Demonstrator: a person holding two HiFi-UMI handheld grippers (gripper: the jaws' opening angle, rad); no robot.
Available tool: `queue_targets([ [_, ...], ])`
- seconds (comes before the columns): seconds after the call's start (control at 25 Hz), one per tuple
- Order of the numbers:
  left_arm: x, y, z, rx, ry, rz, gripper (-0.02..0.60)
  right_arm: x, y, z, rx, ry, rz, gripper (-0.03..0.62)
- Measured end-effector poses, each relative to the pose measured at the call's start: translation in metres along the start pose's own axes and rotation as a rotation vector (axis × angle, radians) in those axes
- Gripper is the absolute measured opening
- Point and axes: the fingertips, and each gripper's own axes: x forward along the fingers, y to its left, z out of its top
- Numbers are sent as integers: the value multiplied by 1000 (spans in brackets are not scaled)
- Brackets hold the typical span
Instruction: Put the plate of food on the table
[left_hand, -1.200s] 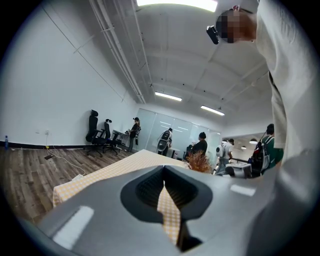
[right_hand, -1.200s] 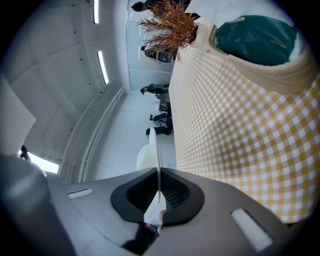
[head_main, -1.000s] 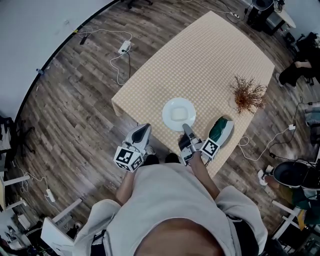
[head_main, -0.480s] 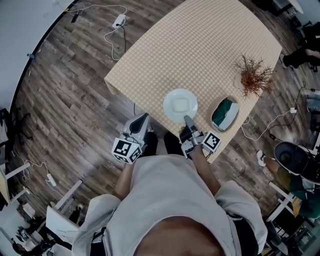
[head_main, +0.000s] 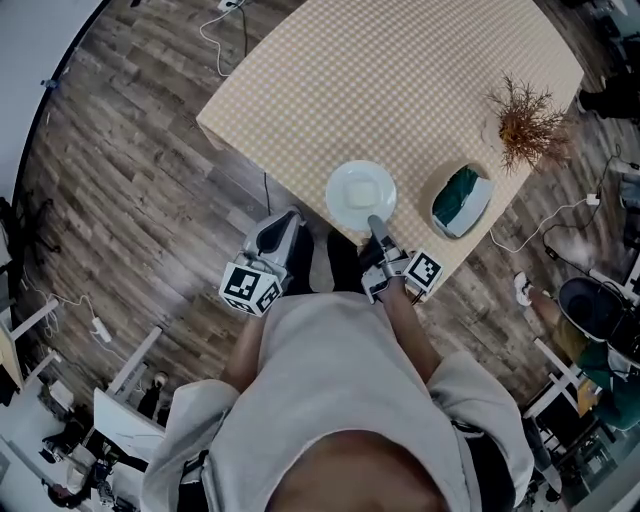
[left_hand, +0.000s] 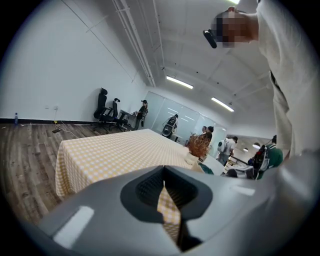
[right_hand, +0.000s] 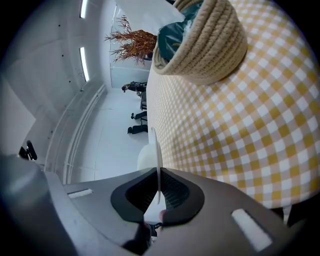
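A white plate (head_main: 361, 196) with a pale portion of food lies over the near edge of the yellow checked table (head_main: 400, 80). My right gripper (head_main: 375, 228) is shut on the plate's near rim. In the right gripper view the plate (right_hand: 156, 150) shows edge-on between the jaws of that gripper (right_hand: 158, 187), close beside the cloth; whether it touches the cloth I cannot tell. My left gripper (head_main: 285, 222) hangs off the table's near-left edge, shut and holding nothing. In the left gripper view its jaws meet at the left gripper (left_hand: 164, 185), with only a sliver of cloth showing.
A woven basket (head_main: 461, 201) with green contents stands right of the plate, large in the right gripper view as the basket (right_hand: 200, 45). A dried plant (head_main: 527, 125) sits further back. Cables (head_main: 560, 215) lie on the wood floor. People and office chairs (left_hand: 107, 107) stand far off.
Both grippers have sunk lower beside the table's near edge. The plate stays in the right gripper's grip, over the same part of the cloth.
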Motion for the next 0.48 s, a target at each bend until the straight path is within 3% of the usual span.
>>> queue_targets([
  [0.48, -4, -5, -10, -8, 23, -6, 9, 10, -9, -2, -6, 28, 10, 12],
])
